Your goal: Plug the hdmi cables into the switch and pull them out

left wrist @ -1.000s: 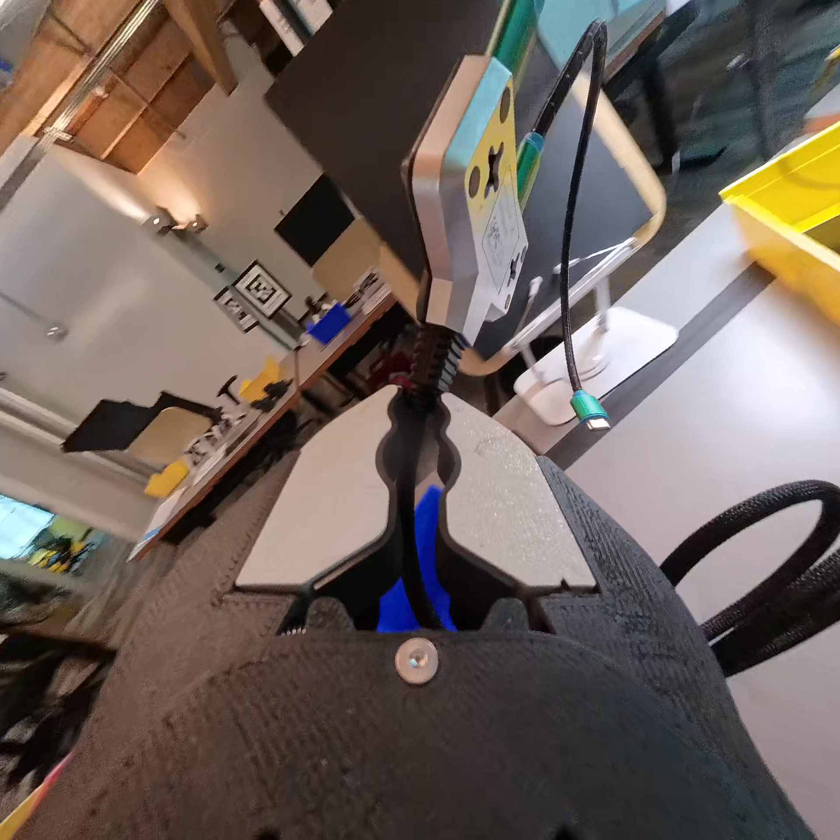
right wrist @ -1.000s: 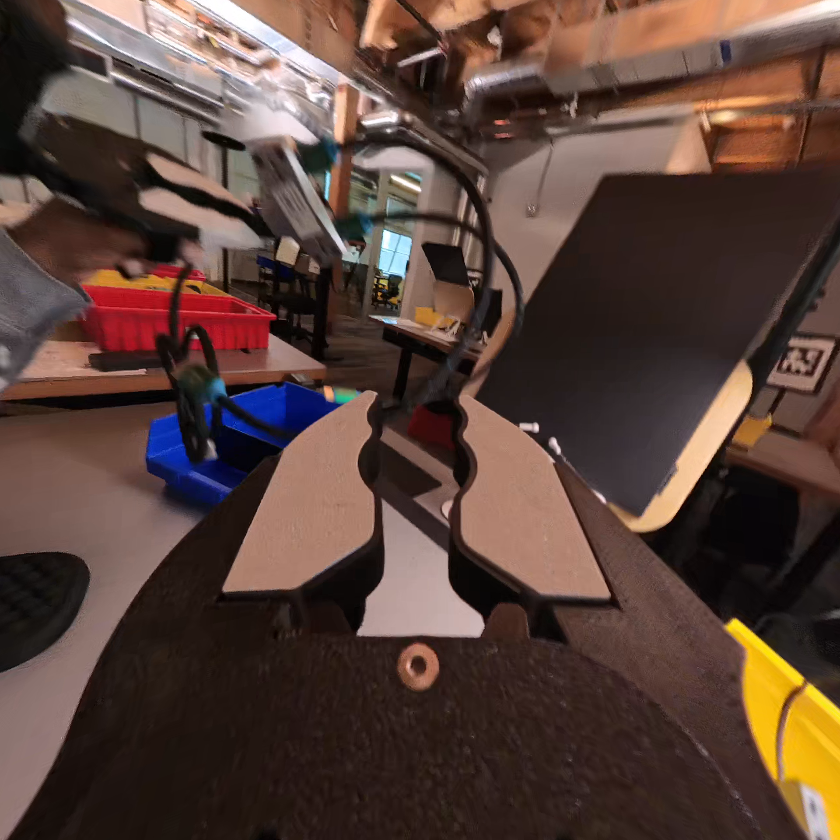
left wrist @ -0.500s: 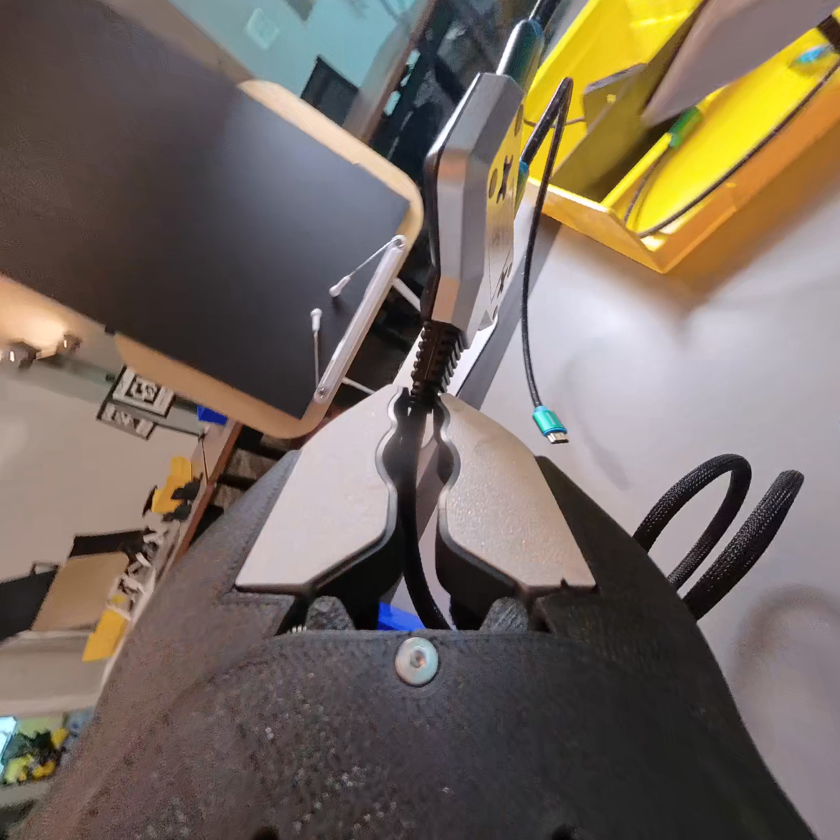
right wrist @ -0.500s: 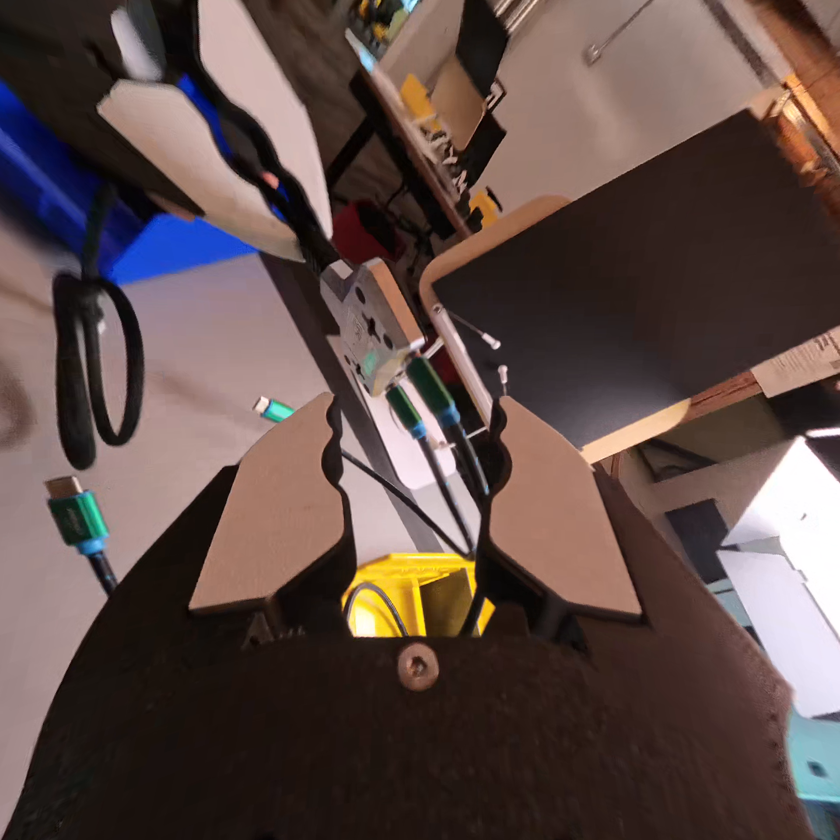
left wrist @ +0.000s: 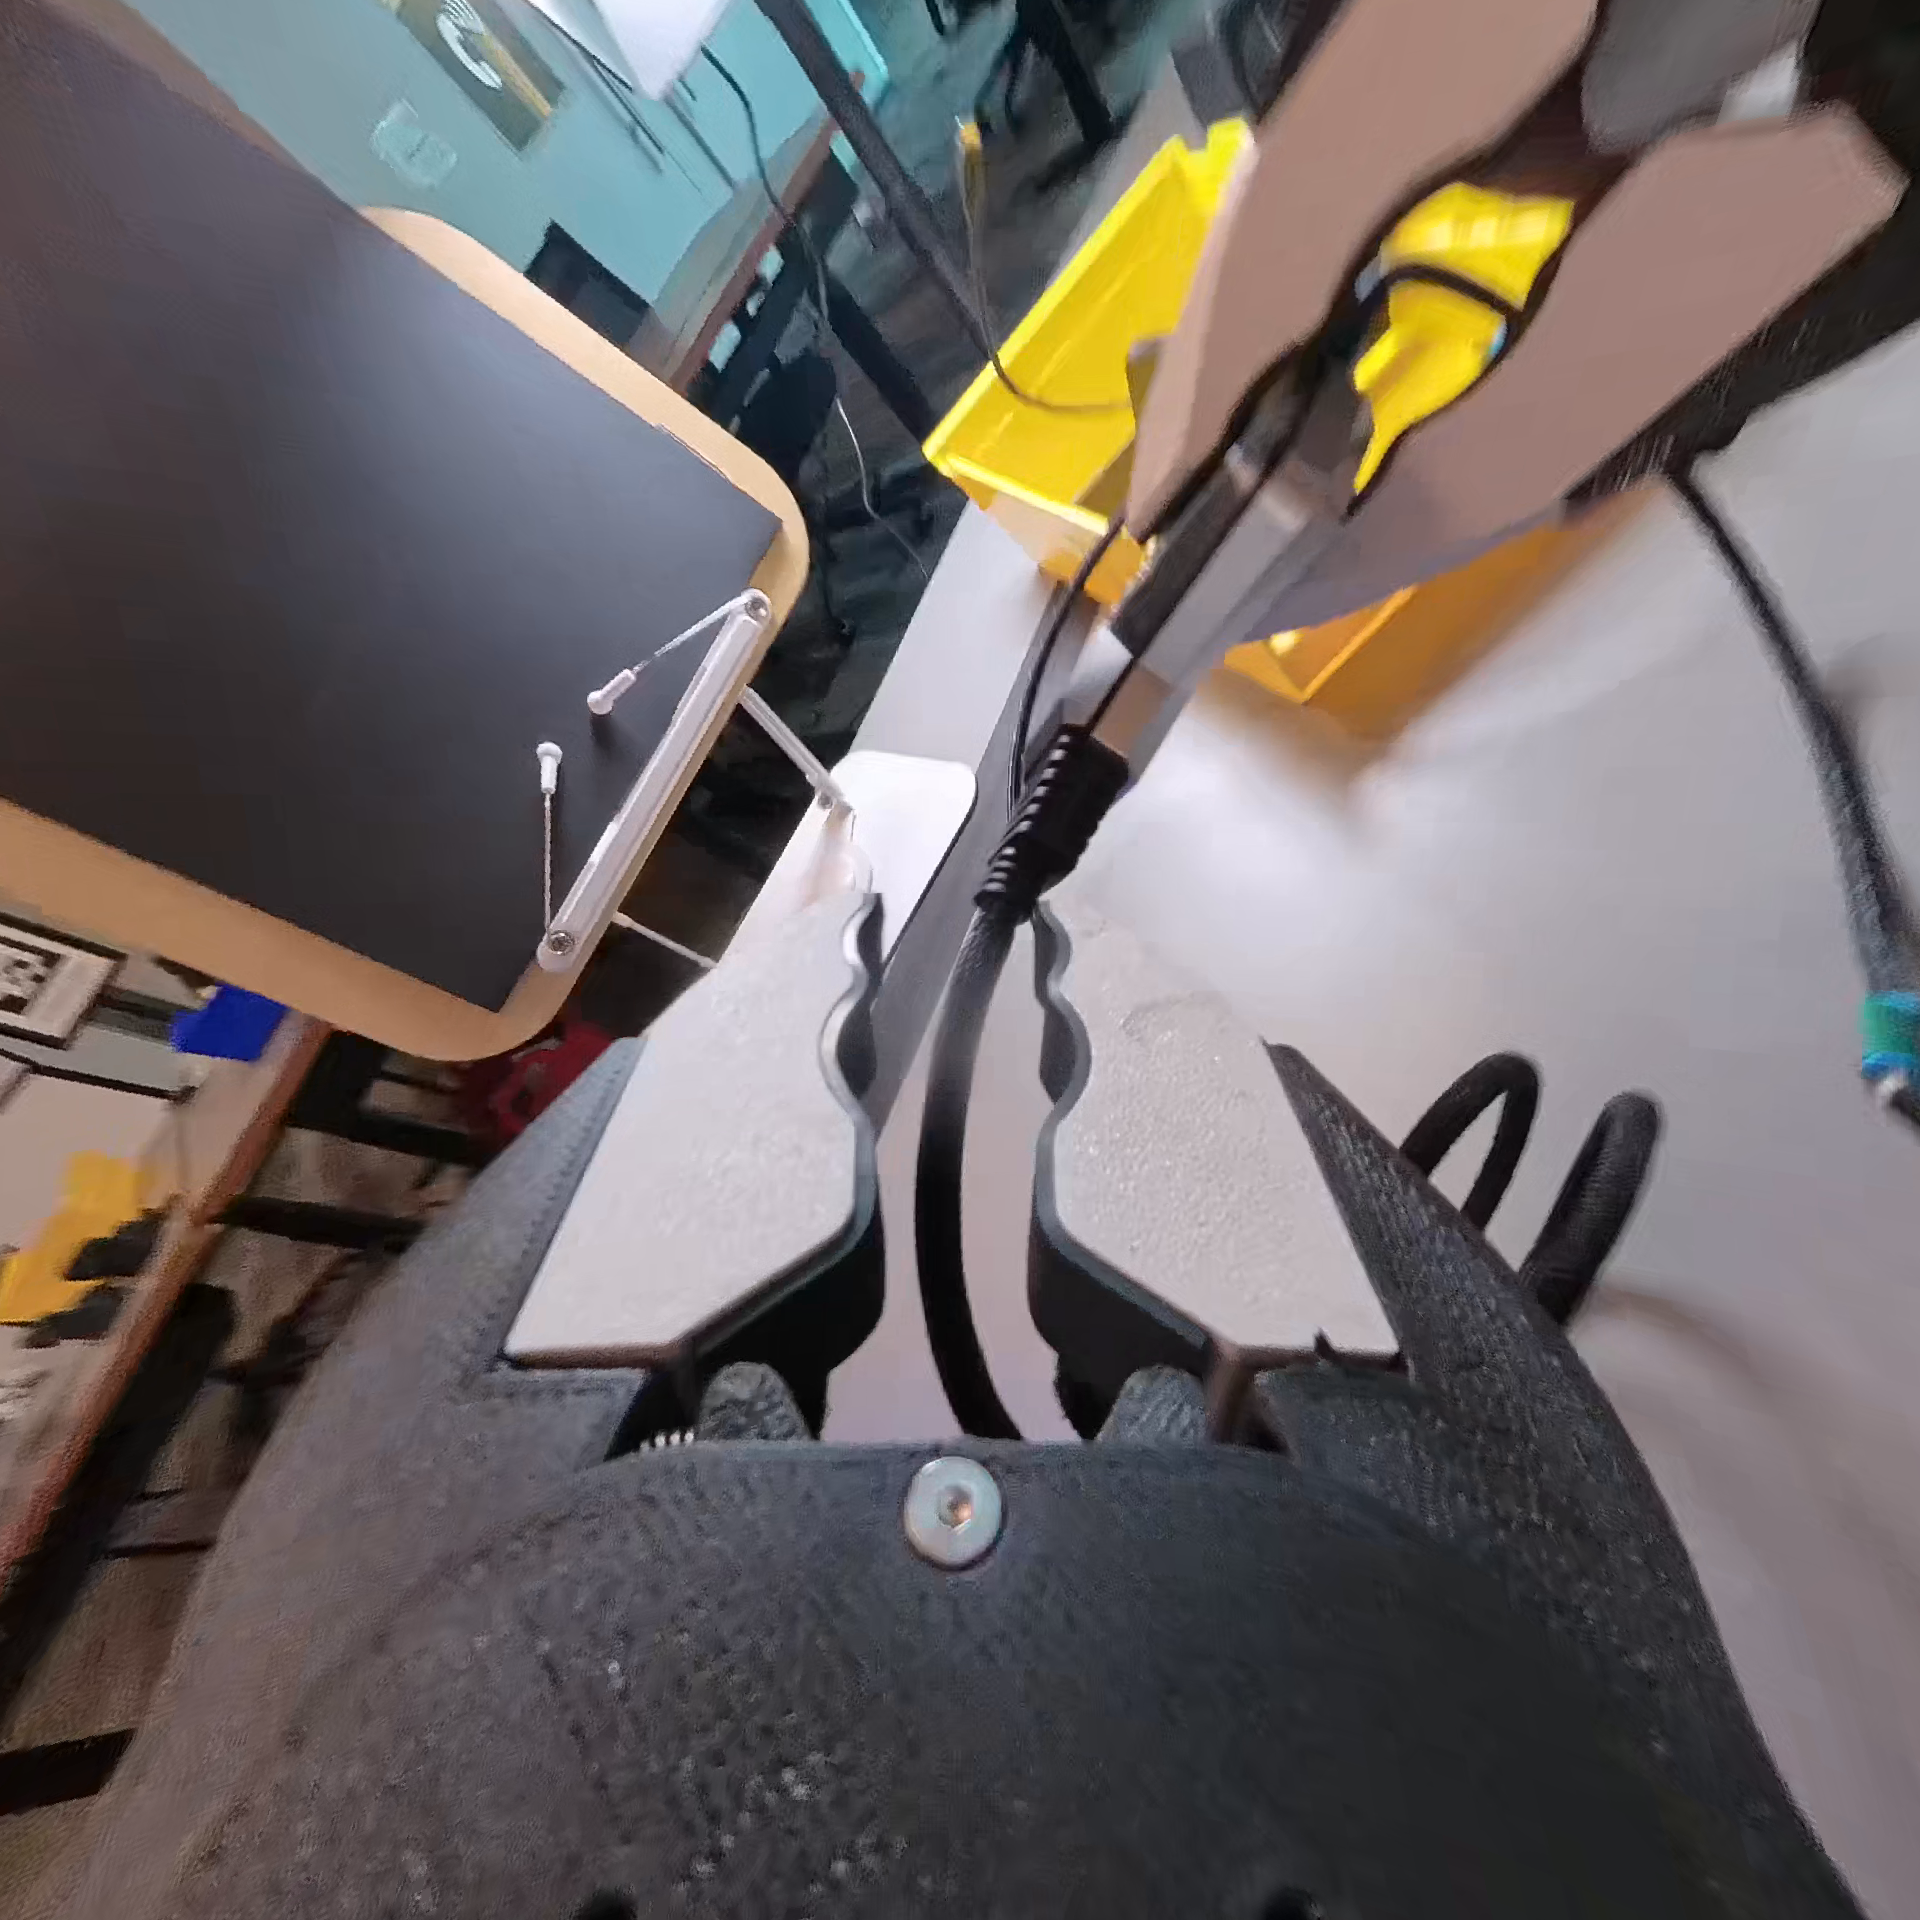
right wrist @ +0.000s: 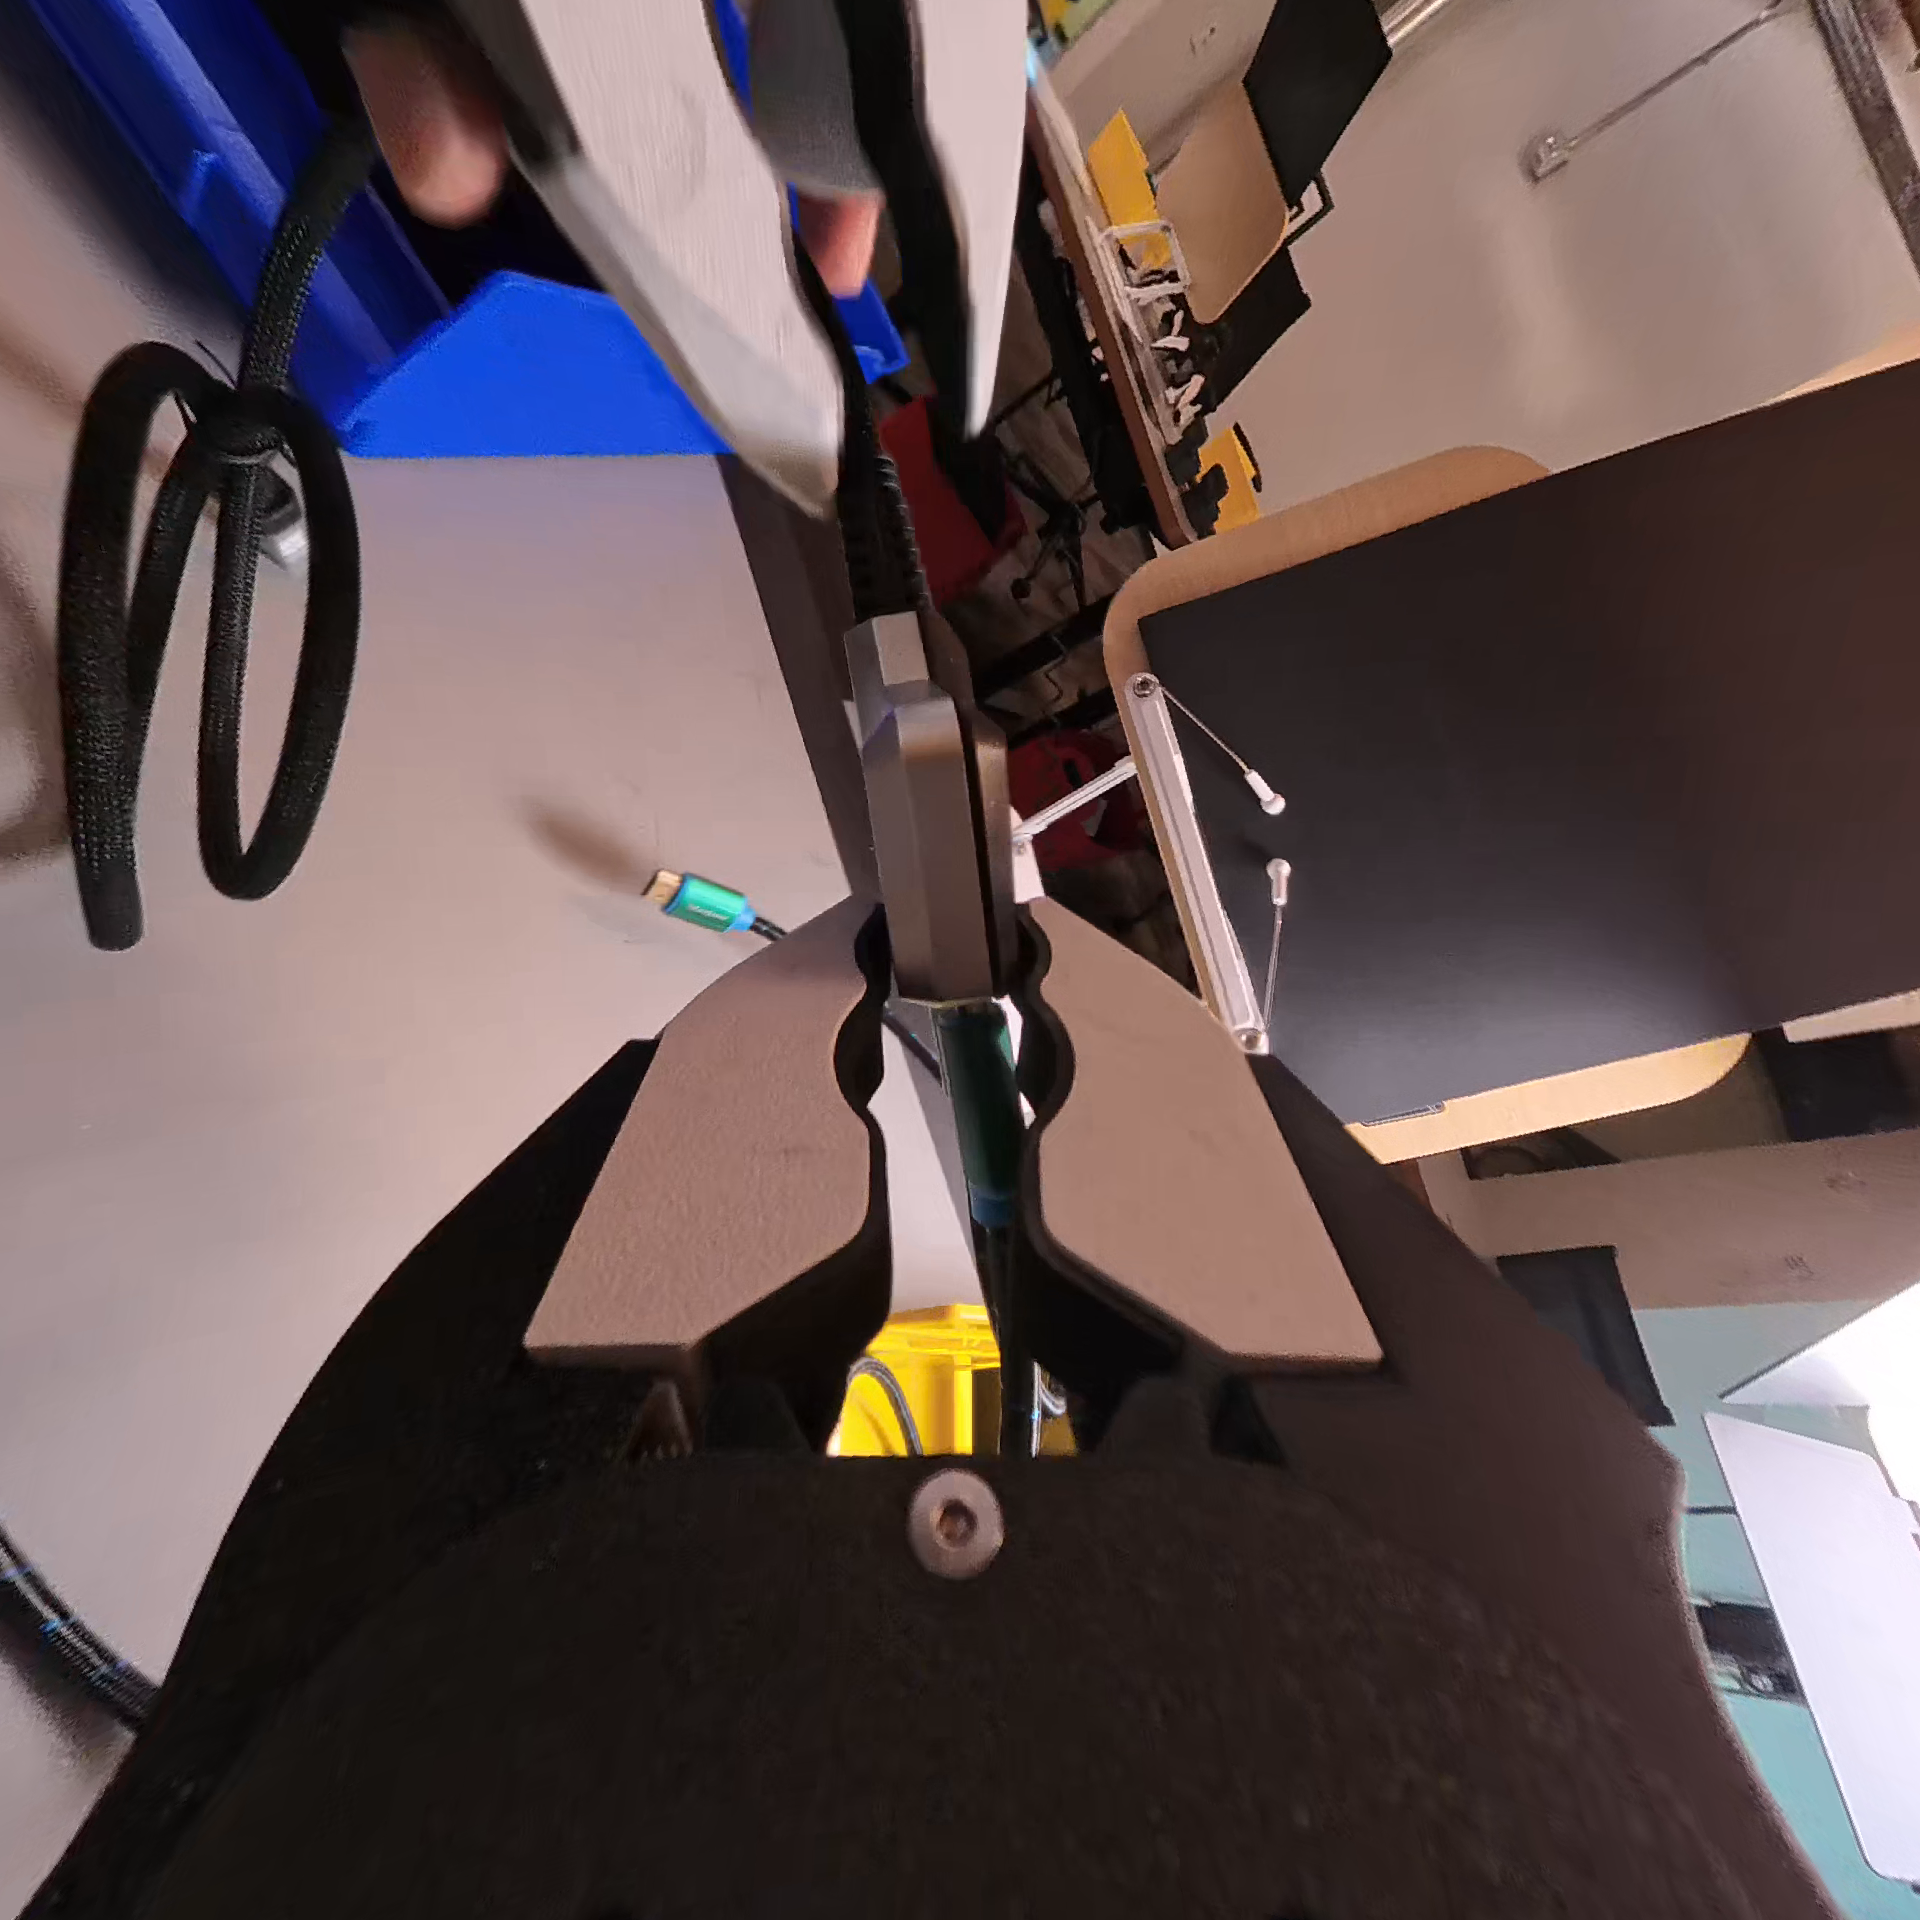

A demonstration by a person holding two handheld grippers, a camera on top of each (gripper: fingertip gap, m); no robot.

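Observation:
The grey HDMI switch [right wrist: 930,821] hangs in the air between both grippers, edge-on to both cameras. My right gripper [right wrist: 951,925] is shut on its near end, with a green HDMI plug [right wrist: 977,1101] plugged into the switch lying between the fingers. In the left wrist view the switch [left wrist: 1226,561] sits between the right gripper's fingers [left wrist: 1299,208]. My left gripper [left wrist: 951,914] is open loosely around the switch's black cable [left wrist: 951,1195], just behind its strain relief [left wrist: 1049,821]. A loose green plug [right wrist: 707,906] lies on the table.
A coiled black braided cable [right wrist: 104,675] lies on the grey table [left wrist: 1455,883]. A black board on a white stand [left wrist: 312,520] stands at the table's edge. A yellow bin [left wrist: 1060,343] and a blue bin [right wrist: 520,364] sit at opposite ends.
The right gripper came up to the switch and closed on its plug end. The left jaws widened around the black cable. Both views swung downward toward the table.

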